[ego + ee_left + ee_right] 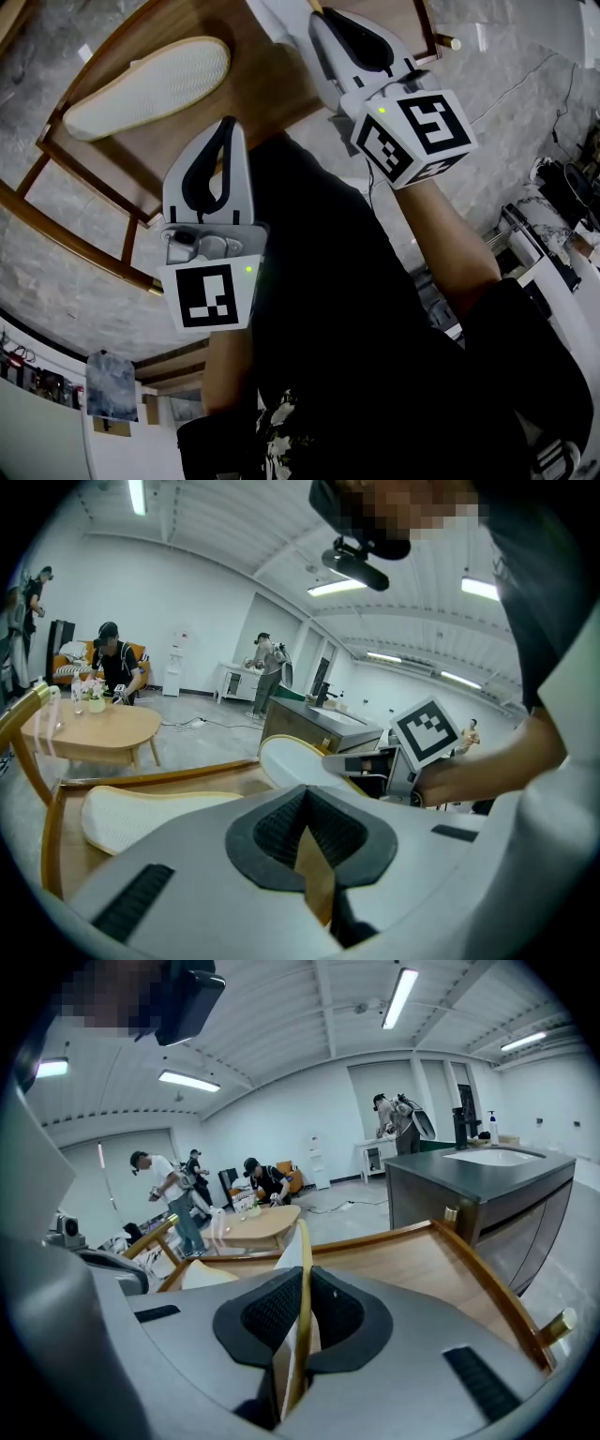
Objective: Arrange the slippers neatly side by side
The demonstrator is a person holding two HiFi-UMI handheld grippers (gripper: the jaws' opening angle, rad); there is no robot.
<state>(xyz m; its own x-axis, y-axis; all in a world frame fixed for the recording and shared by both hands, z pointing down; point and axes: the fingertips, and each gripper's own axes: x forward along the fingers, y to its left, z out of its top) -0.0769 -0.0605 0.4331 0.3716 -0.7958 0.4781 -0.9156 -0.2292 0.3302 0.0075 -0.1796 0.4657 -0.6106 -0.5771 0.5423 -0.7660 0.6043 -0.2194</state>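
- While its raised rail made it tray-like, the wooden tabletop (272, 84) carried only the first slipper (150, 84), lying sole-up; no other container showed.
- The second slipper (298, 1241) stood edge-on, pinched by its thin rim in the right hand-held gripper (302, 1297). It looked light and floppy, and easiest to grip at that rim.
- The left hand-held gripper (305, 808) was clenched and empty.

Grey left tongs (228, 122) and right tongs (320, 15), black pads (199, 184), marker cubes (417, 131)
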